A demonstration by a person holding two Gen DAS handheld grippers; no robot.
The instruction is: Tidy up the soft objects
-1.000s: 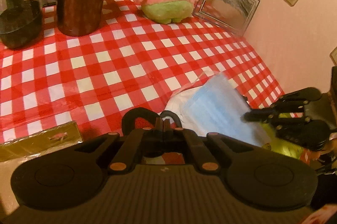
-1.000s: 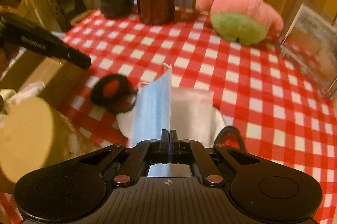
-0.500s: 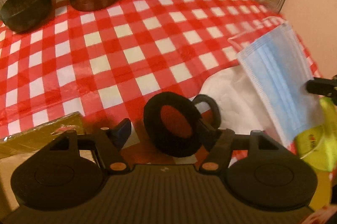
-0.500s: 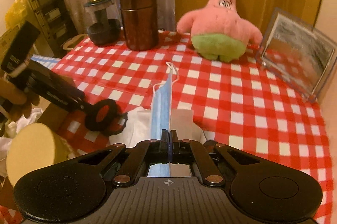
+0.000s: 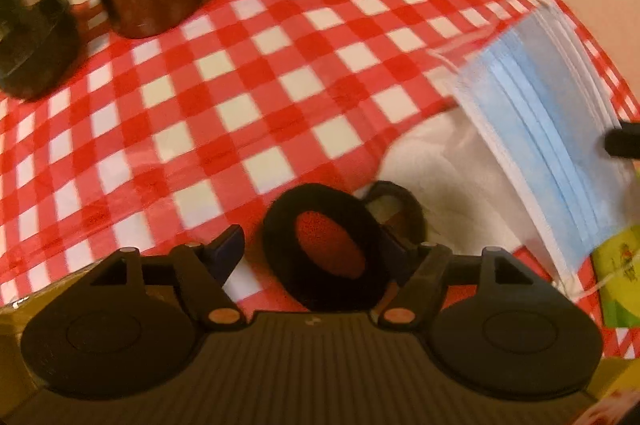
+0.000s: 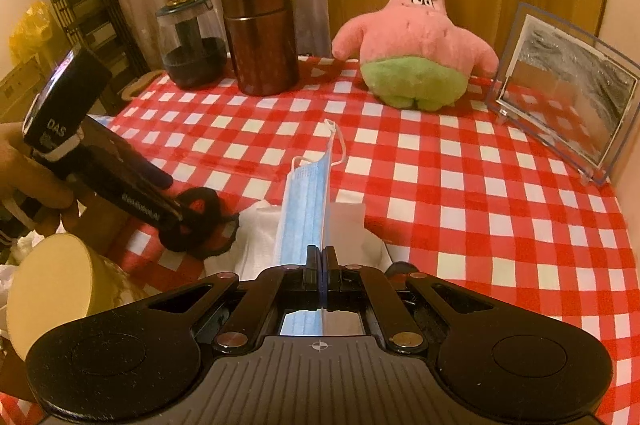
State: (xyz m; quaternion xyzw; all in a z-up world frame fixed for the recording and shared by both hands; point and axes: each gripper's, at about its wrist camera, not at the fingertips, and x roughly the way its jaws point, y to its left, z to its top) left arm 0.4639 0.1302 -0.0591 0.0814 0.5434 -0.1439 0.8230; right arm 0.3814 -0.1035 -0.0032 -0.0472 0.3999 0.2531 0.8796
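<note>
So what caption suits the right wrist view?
Right gripper pinching a blue face mask above the checked tablecloth, pink plush star behind.

Open checked cloth before plush

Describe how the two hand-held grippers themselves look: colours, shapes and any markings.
Both are black plastic. The right gripper has a ribbed body, two round side discs, copper-coloured pivot pins and a small crosshair mark. The left gripper matches it; in the right wrist view its black handle carries white "DAS" lettering.
</note>
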